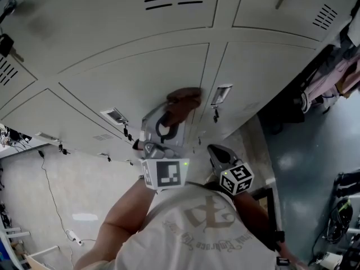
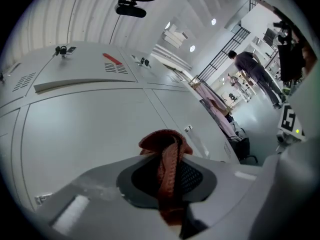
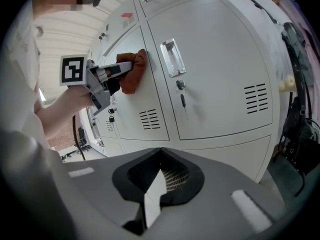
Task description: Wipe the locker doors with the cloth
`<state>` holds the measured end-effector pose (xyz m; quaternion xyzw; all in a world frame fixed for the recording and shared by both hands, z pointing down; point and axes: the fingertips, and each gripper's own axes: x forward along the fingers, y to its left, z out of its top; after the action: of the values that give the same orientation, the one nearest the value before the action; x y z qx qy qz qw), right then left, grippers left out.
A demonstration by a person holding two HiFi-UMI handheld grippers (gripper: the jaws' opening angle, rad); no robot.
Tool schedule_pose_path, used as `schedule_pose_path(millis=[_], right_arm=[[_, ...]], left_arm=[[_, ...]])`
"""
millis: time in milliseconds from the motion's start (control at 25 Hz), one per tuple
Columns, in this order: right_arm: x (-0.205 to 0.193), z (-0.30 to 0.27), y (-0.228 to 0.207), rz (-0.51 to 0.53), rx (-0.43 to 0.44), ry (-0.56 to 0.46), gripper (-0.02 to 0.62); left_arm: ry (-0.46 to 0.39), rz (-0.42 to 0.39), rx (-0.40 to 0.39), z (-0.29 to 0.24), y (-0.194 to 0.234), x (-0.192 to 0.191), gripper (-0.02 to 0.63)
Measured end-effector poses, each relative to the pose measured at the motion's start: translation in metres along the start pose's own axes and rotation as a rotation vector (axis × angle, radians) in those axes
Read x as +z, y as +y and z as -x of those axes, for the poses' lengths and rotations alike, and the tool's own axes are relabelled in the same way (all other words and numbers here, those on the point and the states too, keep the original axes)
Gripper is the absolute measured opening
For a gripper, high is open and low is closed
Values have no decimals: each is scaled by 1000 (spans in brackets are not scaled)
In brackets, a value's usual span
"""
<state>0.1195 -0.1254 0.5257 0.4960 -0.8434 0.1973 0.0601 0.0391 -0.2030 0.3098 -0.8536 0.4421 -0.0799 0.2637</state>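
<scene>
A reddish-brown cloth (image 1: 183,102) is bunched against a grey locker door (image 1: 129,80), just left of the seam between two doors. My left gripper (image 1: 169,122) is shut on it. In the left gripper view the cloth (image 2: 167,156) runs up between the jaws and folds over onto the door (image 2: 85,134). The right gripper view shows the same cloth (image 3: 134,73) in the left gripper (image 3: 112,74), pressed to the door left of a recessed handle (image 3: 172,58). My right gripper (image 1: 220,155) hangs lower, close to my body and off the lockers. Its jaws (image 3: 157,184) are shut on nothing.
Keys hang from the lock (image 3: 182,98) under the handle. Vent slots (image 3: 256,98) mark the right-hand door. Clothes and dark gear (image 1: 329,77) crowd the locker row's right end. Cables (image 1: 50,190) trail on the floor at left. A person (image 2: 252,69) stands far off.
</scene>
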Motion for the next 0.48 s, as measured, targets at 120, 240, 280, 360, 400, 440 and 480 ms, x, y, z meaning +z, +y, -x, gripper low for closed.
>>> schedule_pose_path(millis=[120,240,280,360,400,440,480], right_arm=[[-1,5,-5,-9,-13,-3,8],[-2,11,-12,-19,-31,-6,8],[-2,13,-14,-22,-37,-8,8],[-1,17,-18,-24,-46,-11,8],[-1,18,-20,-25,-50,-12,8],[-1,19,-21,-26,-53,-12,8],[-1,20,-22,-28,-55,-12,8]], left_arm=[[10,7,-36,-7,-12,1,67],[-10,17,-44,-13,-18,7,67],[-26,25,-34,-14,-17,11,67],[-67,33,-9,-16,-13,22,67],[-81,31,-3,-17,-11,28,67],[-88,25,-3,-18,-9,33,67],[-90,16,-4,-18,-7,38,67]])
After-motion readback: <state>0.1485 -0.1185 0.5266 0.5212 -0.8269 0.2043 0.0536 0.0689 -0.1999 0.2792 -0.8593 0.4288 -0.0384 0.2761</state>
